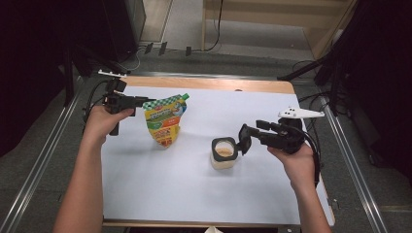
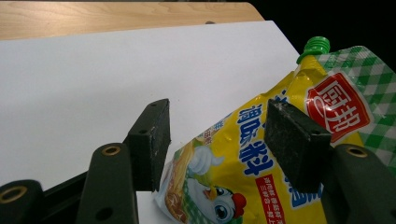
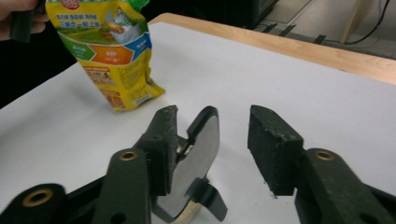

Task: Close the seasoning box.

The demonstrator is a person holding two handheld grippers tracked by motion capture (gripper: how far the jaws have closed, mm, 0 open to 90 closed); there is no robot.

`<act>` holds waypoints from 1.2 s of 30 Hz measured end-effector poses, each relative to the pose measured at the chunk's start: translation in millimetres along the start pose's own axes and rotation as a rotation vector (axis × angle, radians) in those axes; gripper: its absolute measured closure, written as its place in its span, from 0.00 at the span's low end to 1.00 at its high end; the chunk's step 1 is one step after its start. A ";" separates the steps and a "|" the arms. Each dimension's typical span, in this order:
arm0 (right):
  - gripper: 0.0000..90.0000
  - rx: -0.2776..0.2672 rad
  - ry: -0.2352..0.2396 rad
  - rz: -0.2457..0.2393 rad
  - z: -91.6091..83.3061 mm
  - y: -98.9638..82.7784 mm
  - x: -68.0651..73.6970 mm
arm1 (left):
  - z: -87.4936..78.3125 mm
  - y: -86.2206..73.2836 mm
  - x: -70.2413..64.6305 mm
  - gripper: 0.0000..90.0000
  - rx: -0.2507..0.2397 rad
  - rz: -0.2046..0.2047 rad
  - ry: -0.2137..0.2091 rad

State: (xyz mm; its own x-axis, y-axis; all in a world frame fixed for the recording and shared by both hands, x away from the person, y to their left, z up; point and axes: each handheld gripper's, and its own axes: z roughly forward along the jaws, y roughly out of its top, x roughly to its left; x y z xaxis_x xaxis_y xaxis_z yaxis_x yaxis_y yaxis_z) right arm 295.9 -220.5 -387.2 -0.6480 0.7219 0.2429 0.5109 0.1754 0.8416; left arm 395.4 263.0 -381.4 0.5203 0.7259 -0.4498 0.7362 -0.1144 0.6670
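White tabletop (image 1: 160,189): upright pouch (image 1: 165,121), spout (image 1: 185,96) up, left fingers (image 2: 152,140) gripping; right fingers (image 3: 273,149) open.

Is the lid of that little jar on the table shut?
No, the jar stands with its black lid flipped up, and its contents show from above.

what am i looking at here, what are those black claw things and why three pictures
A person sits at a table covered in white, with a hand-held grabbing tool in each hand. The high view looks down from above; the other two come from cameras riding on each tool, looking along its two black fingers.

The left gripper is at the top of a yellow seasoning pouch with a green cap, which stands on the table; up close the pouch sits between the spread fingers, and a firm grip cannot be confirmed.

The right gripper is at a small jar with its hinged lid flipped open, the lid between its fingers.
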 end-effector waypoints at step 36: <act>0.97 0.076 0.063 0.015 32.6 -18.1 8.3 | 1.4 -0.4 -0.6 0.46 0.007 -0.002 -0.001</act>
State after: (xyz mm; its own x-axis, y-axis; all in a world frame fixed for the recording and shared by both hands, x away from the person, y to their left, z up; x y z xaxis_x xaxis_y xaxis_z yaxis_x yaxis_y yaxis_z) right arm 299.7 -195.9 -416.2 -0.6731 0.6817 0.2868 0.5605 0.2171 0.7992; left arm 395.4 261.7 -382.3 0.5189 0.7257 -0.4518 0.7404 -0.1174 0.6618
